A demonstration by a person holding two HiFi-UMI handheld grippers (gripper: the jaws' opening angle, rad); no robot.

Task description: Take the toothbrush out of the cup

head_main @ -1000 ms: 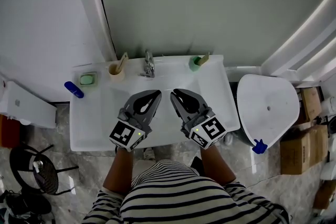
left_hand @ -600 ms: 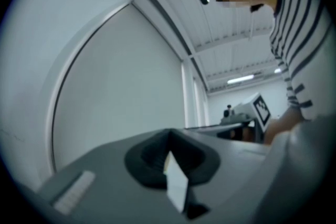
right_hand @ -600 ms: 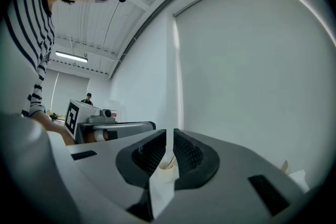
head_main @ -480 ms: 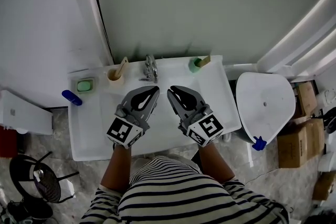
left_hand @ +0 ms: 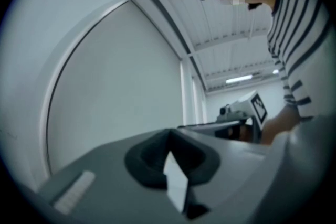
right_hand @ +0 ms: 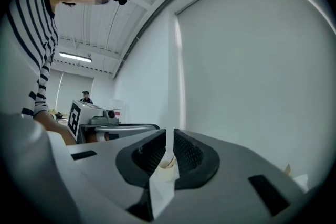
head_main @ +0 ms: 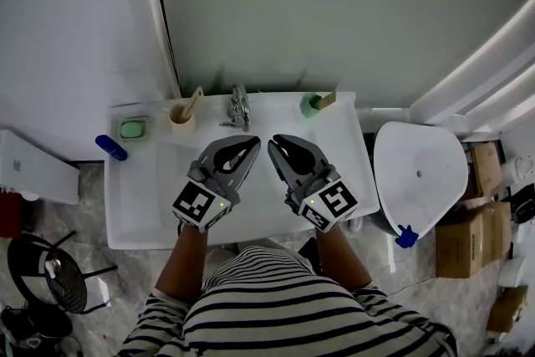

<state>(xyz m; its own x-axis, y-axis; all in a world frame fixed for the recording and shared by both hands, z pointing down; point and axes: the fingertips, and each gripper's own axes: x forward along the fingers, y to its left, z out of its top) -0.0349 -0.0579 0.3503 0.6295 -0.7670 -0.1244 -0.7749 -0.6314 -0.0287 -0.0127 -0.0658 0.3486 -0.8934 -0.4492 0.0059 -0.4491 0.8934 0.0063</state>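
A beige cup holding a wooden toothbrush stands on the sink's back ledge, left of the faucet. A green cup with another toothbrush stands right of the faucet. My left gripper and right gripper hover side by side over the basin, both shut and empty, tips close together, short of either cup. In the right gripper view the beige cup shows small and far past the closed jaws of the right gripper. The left gripper faces the wall.
The white sink carries a green soap dish and a blue object at its left end. A white toilet stands right of it, with cardboard boxes beyond. A black stool is at the lower left.
Both grippers have edged a little toward the faucet and the back of the sink. Both stayed shut and empty.
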